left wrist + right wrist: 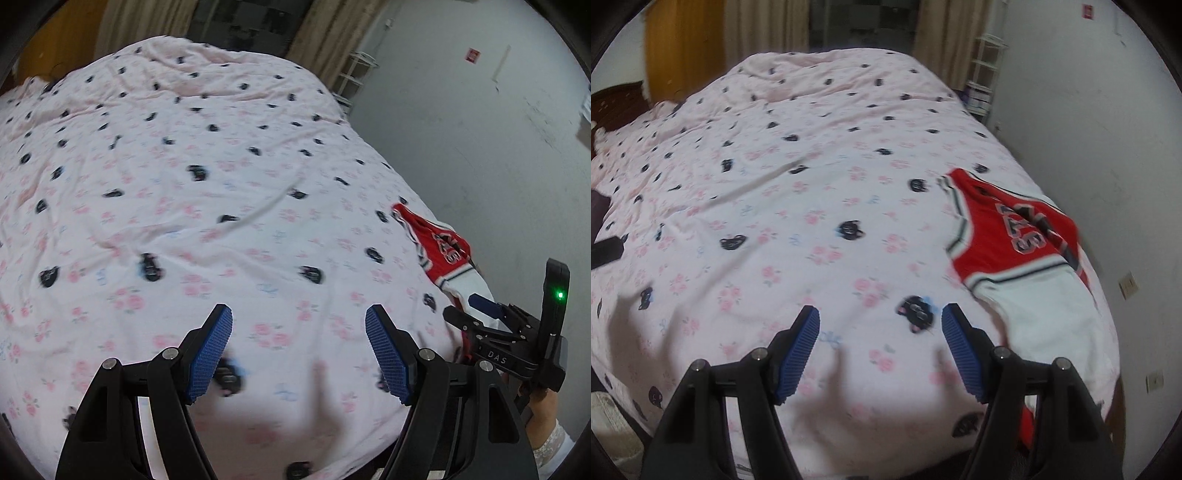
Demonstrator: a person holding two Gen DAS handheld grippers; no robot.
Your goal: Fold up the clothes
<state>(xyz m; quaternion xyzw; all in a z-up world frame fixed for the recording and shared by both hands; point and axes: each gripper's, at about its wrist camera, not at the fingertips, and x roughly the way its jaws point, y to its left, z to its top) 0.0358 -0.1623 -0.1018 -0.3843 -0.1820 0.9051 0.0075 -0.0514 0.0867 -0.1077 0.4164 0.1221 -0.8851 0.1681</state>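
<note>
Both hand-held grippers hang over the near end of the bed with nothing between their blue pads: the right hand-held gripper (880, 350) stands wide over bare quilt, and the left hand-held gripper (298, 352) is just as wide, also empty. What matters for the coming reach is that the red and white basketball jersey (1015, 240) lies off to the right of both, flat on the floral quilt (812, 184) close to the bed's right-hand edge beside the grey wall (1089, 129). From the right wrist view it sits up and to the right of the right-hand pad, near but not touching. From the left wrist view the same jersey (445, 251) shows only at the far right, partly behind the right hand-held gripper (491, 317), which stands between the left one and the garment. So the right hand is the nearer of the two, by my reading. The jersey's long axis seems to run along the bed's edge, red chest with blurred lettering farther away and white portion nearer, spilling toward the near corner. Both hands would need to shift rightward, the left one farther
</note>
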